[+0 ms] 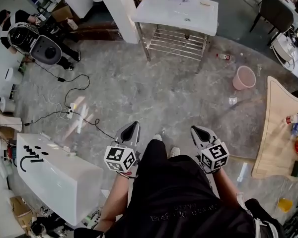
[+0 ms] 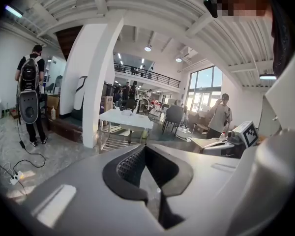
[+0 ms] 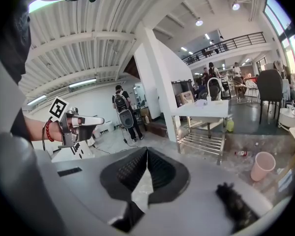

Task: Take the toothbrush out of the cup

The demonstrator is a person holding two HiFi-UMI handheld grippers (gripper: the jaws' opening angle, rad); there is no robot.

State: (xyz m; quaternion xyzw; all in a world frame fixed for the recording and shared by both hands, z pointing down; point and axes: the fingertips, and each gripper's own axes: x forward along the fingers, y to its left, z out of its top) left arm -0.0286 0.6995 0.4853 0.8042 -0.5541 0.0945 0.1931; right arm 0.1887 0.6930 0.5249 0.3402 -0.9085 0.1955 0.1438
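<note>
I make out no cup and no toothbrush for certain. A white sink table (image 1: 178,11) stands far ahead with a few small items on its top, too small to tell apart. My left gripper (image 1: 131,128) is held at waist height over the floor, its jaws closed tip to tip with nothing between them (image 2: 143,149). Beside it, my right gripper (image 1: 196,131) is likewise shut and empty (image 3: 146,151). Both point toward the sink table (image 3: 206,109), well short of it. The left gripper (image 3: 83,122) also shows in the right gripper view.
A pink bucket (image 1: 244,77) and a small bottle (image 1: 223,57) lie on the concrete floor right of the sink table. A wooden table (image 1: 275,133) with bottles is at the right. A white box (image 1: 59,175), cables (image 1: 72,112) and a person with a backpack (image 2: 28,95) are at the left.
</note>
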